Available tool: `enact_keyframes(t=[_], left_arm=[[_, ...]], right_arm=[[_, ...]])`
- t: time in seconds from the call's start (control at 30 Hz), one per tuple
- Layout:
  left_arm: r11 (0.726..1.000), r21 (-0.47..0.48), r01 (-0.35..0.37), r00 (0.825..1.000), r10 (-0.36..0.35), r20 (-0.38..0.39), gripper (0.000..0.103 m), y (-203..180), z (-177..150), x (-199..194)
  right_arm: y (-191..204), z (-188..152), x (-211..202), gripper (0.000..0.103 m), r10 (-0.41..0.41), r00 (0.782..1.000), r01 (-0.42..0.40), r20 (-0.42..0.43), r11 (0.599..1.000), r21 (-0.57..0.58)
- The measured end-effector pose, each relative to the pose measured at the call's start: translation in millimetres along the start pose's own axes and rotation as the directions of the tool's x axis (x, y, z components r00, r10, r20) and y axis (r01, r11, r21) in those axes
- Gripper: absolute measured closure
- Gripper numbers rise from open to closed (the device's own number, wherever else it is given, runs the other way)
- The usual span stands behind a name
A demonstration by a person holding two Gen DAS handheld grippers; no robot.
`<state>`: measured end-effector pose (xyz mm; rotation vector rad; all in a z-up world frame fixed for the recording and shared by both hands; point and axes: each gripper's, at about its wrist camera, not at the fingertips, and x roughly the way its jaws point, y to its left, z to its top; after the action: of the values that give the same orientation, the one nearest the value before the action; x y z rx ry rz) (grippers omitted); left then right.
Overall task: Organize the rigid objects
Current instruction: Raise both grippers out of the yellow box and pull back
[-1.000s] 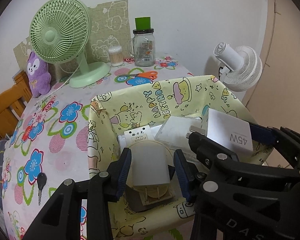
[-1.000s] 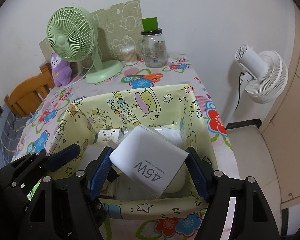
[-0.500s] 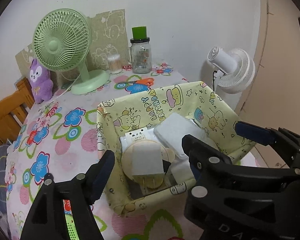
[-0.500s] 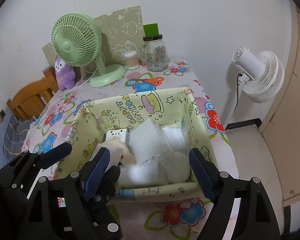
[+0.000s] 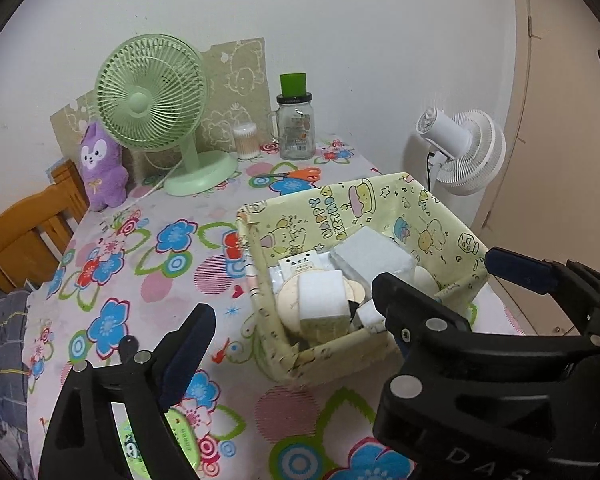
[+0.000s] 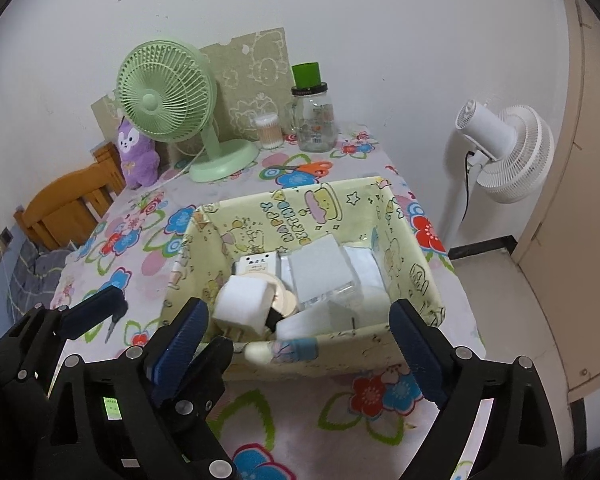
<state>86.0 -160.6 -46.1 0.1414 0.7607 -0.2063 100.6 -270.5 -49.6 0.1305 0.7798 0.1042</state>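
Both wide open, empty: left hand-held gripper (image 5: 288,332), right hand-held gripper (image 6: 296,336). White chargers (image 6: 320,276) in yellow box (image 6: 300,208) on worktop (image 5: 152,280).

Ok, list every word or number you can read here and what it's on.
"HAPPY BIRTHDAY" on the inner wall of the basket.
"DAS", cut off, on the right hand-held gripper body.
Small white box label: characters too small to read.
Jar label: blurred.
Green item under the left hand-held gripper: unreadable.
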Motion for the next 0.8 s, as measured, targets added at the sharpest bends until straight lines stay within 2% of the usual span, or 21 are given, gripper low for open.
enact_keyframes(t=[0.37, 0.8], left_arm=[[1.0, 0.013, 0.002, 1.0, -0.002, 0.027, 0.006, 16, -10, -28], [0.998, 0.029, -0.049, 0.997, 0.047, 0.065, 0.002, 42, -29, -62]], right_arm=[[26, -9, -26, 0.004, -0.034, 0.999, 0.034, 0.041, 0.999, -0.012], [66, -24, -49, 0.001, -0.022, 0.997, 0.026, 0.08, 0.998, -0.051]])
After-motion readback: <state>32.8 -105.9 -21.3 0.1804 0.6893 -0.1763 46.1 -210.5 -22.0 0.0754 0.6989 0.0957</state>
